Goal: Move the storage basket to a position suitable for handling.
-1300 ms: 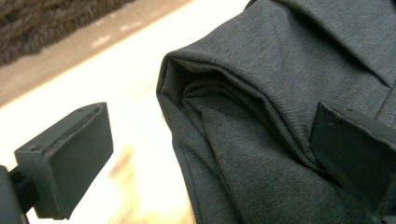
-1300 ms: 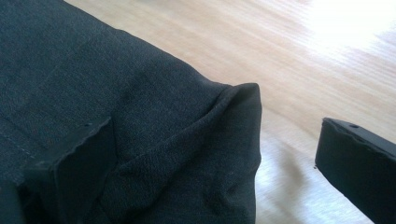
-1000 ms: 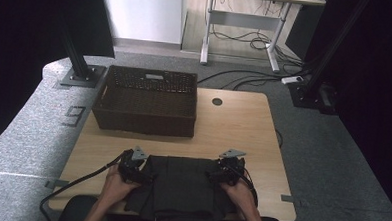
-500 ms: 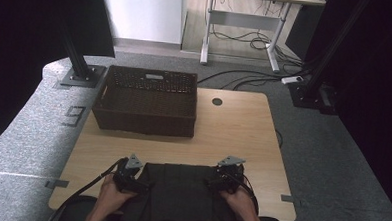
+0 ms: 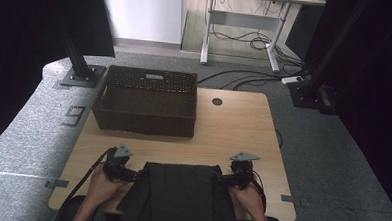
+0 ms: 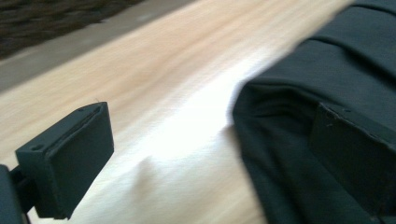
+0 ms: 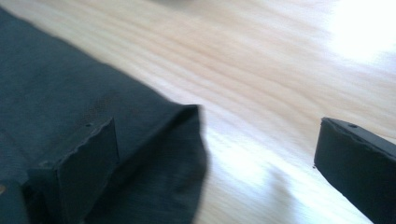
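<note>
High view: wicker basket (image 5: 144,119) beyond the dark cloth (image 5: 180,190), contents unclear.

Black cloth (image 5: 180,192); dark brown woven basket (image 5: 147,101); light wood-grain table (image 5: 238,127).

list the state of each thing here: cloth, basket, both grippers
dark cloth: folded flat, near edge hanging off the table's front
wicker basket: upright at the table's back left; what it holds cannot be told
left gripper: open, at the cloth's left corner
right gripper: open, at the cloth's right corner
table: bare wood between cloth and basket
</note>
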Demonstrator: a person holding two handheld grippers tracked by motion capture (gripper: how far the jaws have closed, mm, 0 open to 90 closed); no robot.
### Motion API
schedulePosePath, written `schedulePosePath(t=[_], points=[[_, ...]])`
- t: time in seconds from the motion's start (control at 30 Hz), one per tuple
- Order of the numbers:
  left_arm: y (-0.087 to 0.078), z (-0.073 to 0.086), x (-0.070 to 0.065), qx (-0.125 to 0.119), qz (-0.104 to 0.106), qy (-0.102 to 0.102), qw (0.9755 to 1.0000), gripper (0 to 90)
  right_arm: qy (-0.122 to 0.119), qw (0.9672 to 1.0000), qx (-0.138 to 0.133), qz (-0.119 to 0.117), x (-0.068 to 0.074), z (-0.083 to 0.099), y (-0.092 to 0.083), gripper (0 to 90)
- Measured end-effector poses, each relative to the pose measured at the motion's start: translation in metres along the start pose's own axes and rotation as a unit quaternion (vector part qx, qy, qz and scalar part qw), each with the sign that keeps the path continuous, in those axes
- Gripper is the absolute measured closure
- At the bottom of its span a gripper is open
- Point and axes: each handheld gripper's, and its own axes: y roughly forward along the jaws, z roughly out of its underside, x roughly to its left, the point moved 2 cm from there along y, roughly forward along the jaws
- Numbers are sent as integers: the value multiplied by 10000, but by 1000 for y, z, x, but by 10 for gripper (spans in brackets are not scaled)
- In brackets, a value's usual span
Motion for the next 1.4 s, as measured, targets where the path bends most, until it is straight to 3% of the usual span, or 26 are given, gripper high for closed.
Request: schedulePosePath(t=[0.07, 0.1, 0.13, 0.23, 0.47, 0.73, 0.93, 1.0, 1.07, 1.1, 1.13, 1.27, 1.33, 1.4], points=[[-4, -4, 14, -51, -3, -193, 9998, 16, 65, 9998, -3, 210, -14, 2, -7, 3], [-4, -4, 14, -51, -3, -193, 9998, 18, 65, 9998, -3, 210, -14, 2, -7, 3], [-5, -6, 18, -66, -37, -228, 9997, 23, 129, 9992, 5, 378, -24, 5, -10, 3], [-9, -14, 32, -47, -211, -249, 9995, 29, 211, 9980, 81, 599, -37, 12, -12, 4], [-16, -28, 54, -31, -318, -292, 9991, 59, 316, 9944, 174, 990, -59, 24, -13, 4], [-26, -41, 79, -94, -470, -475, 9977, 76, 409, 9915, 402, 1168, -68, 36, -5, 0], [-39, -57, 106, -232, -702, -659, 9951, 144, 567, 9900, 154, 1279, -70, 39, -2, 0], [-40, -60, 109, -261, -730, -674, 9947, 145, 567, 9900, 156, 1286, -70, 39, -2, 0], [-44, -64, 118, -394, -608, -864, 9936, 155, 562, 9899, 154, 1289, -70, 39, -2, 0], [-45, -66, 122, -400, -643, -918, 9929, 169, 564, 9899, 145, 1290, -70, 39, -2, 0], [-48, -71, 127, -402, -746, -903, 9923, 182, 564, 9899, 145, 1288, -70, 39, -2, 0], [-52, -78, 135, -466, -787, -994, 9908, 196, 563, 9900, 145, 1284, -70, 39, -2, 0], [-53, -83, 142, -428, -992, -953, 9896, 197, 554, 9901, 144, 1279, -70, 39, -2, 0], [-54, -85, 144, -426, -1037, -930, 9893, 208, 555, 9902, 145, 1277, -70, 39, -2, 0]])
